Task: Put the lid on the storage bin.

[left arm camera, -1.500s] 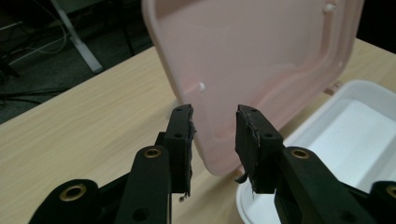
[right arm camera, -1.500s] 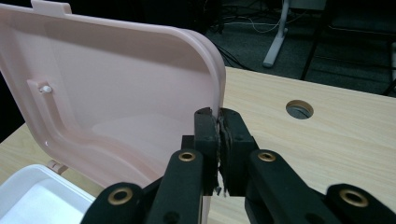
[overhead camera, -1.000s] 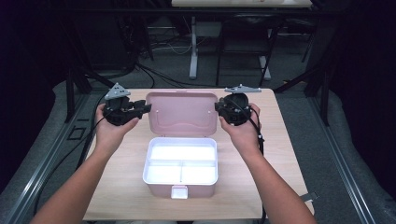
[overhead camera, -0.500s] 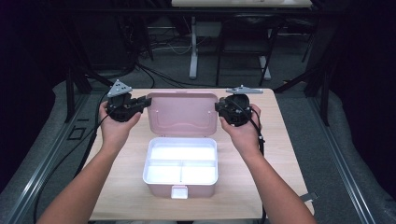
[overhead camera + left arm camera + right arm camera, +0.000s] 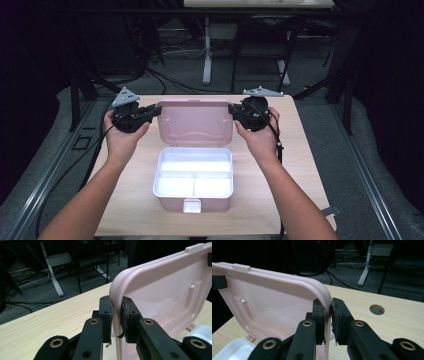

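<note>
Lid [image 5: 192, 122] raised, box [image 5: 194, 178] open | left gripper [image 5: 116, 315] clamped on lid edge | right gripper [image 5: 328, 315] pinching opposite edge, jaws just easing apart | closing or letting go remains

Box [image 5: 194, 182] sits at the table [image 5: 300, 165] centre, near the front edge. Its lid [image 5: 194, 122] stands open behind it. Left gripper [image 5: 150, 112] at the lid's left edge, right gripper [image 5: 234, 111] at its right edge.
</note>
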`<action>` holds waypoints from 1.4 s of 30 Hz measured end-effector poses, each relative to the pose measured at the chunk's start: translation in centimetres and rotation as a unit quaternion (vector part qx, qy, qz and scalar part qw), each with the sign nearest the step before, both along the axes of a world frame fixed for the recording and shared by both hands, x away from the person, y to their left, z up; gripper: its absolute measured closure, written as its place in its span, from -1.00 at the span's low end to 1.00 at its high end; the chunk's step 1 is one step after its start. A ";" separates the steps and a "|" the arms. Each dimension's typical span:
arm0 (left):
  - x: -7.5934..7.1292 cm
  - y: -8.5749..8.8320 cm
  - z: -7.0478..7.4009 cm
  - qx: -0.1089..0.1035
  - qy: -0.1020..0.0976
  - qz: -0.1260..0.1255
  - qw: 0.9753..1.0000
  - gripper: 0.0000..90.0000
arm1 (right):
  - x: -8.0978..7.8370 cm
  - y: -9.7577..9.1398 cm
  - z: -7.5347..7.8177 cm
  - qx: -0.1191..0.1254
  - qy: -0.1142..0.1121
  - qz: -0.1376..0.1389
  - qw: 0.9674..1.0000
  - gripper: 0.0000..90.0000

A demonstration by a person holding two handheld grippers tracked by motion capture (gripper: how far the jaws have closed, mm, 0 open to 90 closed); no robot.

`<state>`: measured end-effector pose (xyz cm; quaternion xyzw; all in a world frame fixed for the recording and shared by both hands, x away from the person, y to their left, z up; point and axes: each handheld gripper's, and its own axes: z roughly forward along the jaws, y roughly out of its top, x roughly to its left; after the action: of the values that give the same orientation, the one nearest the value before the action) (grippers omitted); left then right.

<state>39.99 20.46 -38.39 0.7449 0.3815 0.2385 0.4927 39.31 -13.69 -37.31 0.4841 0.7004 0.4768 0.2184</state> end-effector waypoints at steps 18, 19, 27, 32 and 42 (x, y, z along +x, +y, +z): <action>-1.7 0.3 0.5 0.001 -0.003 -0.028 1.000 0.68 | -2.0 -0.1 0.3 -0.001 -0.014 0.014 1.000 0.71; -1.7 0.4 0.5 0.002 -0.003 -0.030 1.000 0.68 | -2.2 -0.1 0.3 -0.001 -0.012 0.016 1.000 0.70; -2.4 0.5 0.8 0.003 0.000 -0.039 0.999 0.63 | -2.9 -0.2 0.5 0.000 -0.011 0.027 1.000 0.64; -2.9 0.5 0.9 0.005 0.002 -0.045 0.999 0.60 | -3.3 -0.3 0.5 0.002 -0.013 0.030 0.999 0.62; -3.4 0.6 1.0 0.009 0.000 -0.050 0.999 0.58 | -4.0 -0.3 0.6 -0.005 -0.014 0.038 0.999 0.59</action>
<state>36.55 21.04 -37.35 0.7673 0.3416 0.2170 0.4975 35.29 -14.00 -36.73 0.4495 0.7173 0.4882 0.2122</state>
